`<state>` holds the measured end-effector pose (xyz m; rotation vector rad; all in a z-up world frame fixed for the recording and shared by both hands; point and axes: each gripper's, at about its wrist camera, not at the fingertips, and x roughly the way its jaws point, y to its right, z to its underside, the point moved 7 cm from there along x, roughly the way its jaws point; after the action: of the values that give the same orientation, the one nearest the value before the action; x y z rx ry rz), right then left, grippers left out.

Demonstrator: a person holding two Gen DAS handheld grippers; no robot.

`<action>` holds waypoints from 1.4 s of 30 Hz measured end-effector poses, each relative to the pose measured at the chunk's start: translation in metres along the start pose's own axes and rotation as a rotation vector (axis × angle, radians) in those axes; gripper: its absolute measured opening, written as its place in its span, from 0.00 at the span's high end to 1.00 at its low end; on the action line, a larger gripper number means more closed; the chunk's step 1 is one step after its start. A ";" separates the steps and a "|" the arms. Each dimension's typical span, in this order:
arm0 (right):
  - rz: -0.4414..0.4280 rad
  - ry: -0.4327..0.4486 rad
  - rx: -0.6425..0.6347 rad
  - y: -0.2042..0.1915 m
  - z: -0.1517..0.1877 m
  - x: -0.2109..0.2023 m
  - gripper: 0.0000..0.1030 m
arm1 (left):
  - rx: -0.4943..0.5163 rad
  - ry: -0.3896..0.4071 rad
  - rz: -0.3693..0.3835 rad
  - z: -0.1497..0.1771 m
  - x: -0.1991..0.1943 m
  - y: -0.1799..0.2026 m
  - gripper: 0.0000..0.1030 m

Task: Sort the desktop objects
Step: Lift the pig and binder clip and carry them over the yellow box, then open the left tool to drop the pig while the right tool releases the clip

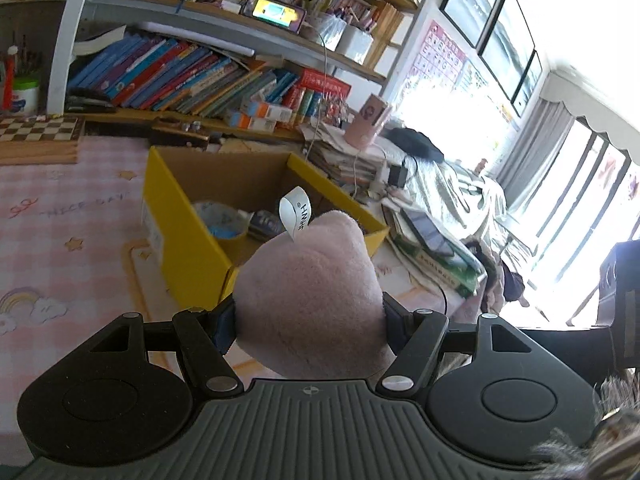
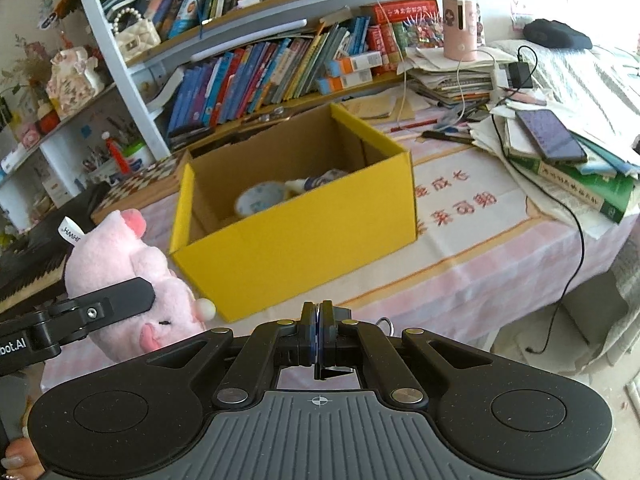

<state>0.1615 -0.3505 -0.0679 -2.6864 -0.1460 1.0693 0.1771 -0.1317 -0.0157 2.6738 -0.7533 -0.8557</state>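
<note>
Desk under a pink checked cloth [image 2: 460, 280], backed by crowded bookshelves [image 2: 256, 68], with a heap of books and papers [image 2: 560, 160] piled at the right end. Near the middle of the desk, an open yellow cardboard box [image 2: 304, 236], brown inside, serving as the collecting bin by the look of it; at least 2 items already in it, a rounded blue-and-white patterned piece [image 2: 256, 200] and a smaller white-and-blue item [image 2: 316, 182] touching it, neither clearly identifiable. Just beside the box's near left corner, held above the cloth and not yet over the opening, a pink plush pig [image 2: 128, 256] with a white sewn-in label [image 1: 296, 216]. Left gripper [image 1: 308, 320] clamped across the plush body, 1 finger pressed into each side, the toy filling the gap completely. Right gripper [image 2: 320, 340] idle at the near desk edge, blue pads pressed together with nothing between them. A phone [image 2: 552, 136], a pink cylindrical container [image 2: 460, 28] and pens [image 2: 444, 134] lying outside the box. Progress, as judged: partway, with some items boxed, the pig in transit, and an unknown share of the remaining clutter perhaps left to sort.
</note>
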 end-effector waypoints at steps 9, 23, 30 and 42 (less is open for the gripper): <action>-0.098 0.085 -0.023 0.017 -0.067 0.014 1.00 | 0.007 0.111 -0.088 -0.046 0.024 0.009 0.35; -0.229 0.075 -0.240 -0.008 -0.133 0.087 1.00 | 0.078 0.089 -0.242 -0.075 0.089 -0.008 0.35; -0.226 -0.058 -0.372 -0.017 -0.127 0.145 1.00 | 0.143 -0.036 -0.296 -0.072 0.132 -0.025 0.35; -0.215 -0.162 -0.505 -0.020 -0.123 0.183 1.00 | 0.270 -0.190 -0.310 -0.057 0.172 -0.026 0.34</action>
<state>0.3788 -0.3208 -0.0979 -2.9063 -0.8153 1.3217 0.3413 -0.1988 -0.0609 3.0349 -0.5303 -1.1724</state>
